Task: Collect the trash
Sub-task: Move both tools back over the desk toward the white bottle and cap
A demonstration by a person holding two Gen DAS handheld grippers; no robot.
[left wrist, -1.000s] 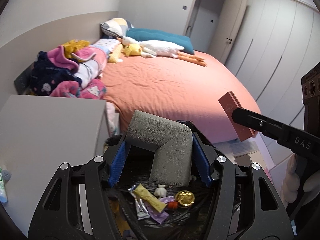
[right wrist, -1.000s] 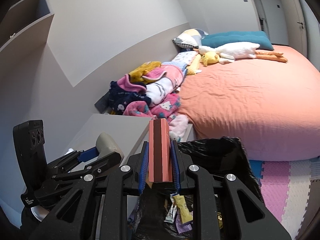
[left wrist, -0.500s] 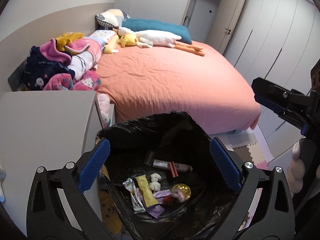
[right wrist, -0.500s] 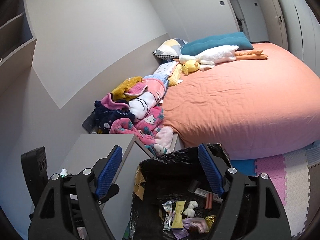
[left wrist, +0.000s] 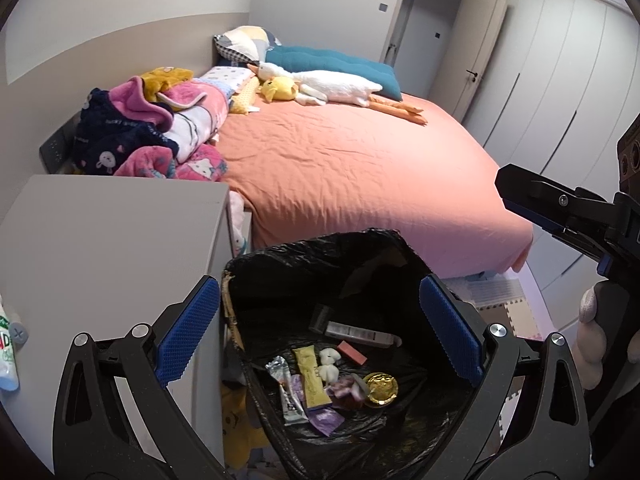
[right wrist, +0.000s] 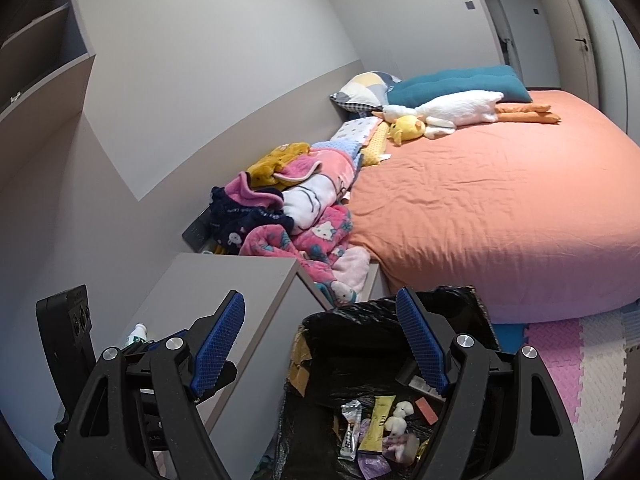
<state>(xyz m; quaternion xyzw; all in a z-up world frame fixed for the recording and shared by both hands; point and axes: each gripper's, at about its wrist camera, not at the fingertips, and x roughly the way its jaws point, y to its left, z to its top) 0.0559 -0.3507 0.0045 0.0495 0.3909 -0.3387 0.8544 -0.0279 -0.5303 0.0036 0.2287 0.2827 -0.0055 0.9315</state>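
Note:
A bin lined with a black bag [left wrist: 372,248] [right wrist: 460,300] stands beside the bed. Inside lie wrappers, a yellow sachet [left wrist: 312,376] [right wrist: 376,424], a gold foil disc [left wrist: 380,388], a red-brown box [left wrist: 352,352] [right wrist: 425,411] and a grey piece [left wrist: 322,318]. My left gripper [left wrist: 320,332] is open and empty above the bin. My right gripper [right wrist: 320,348] is open and empty above the bin's left rim; its fingers also show in the left wrist view [left wrist: 532,196].
A grey bedside cabinet [left wrist: 100,232] [right wrist: 224,280] stands left of the bin, with a small bottle [left wrist: 8,352] [right wrist: 136,334] on it. The orange bed [left wrist: 352,168] holds piled blankets [left wrist: 152,132] and plush toys [left wrist: 320,86]. Foam mats [right wrist: 580,360] cover the floor.
One second ago the left gripper held a grey piece and the right a red-brown box. Both opened half a second ago; both items lie in the bin. Both grippers have stayed open since.

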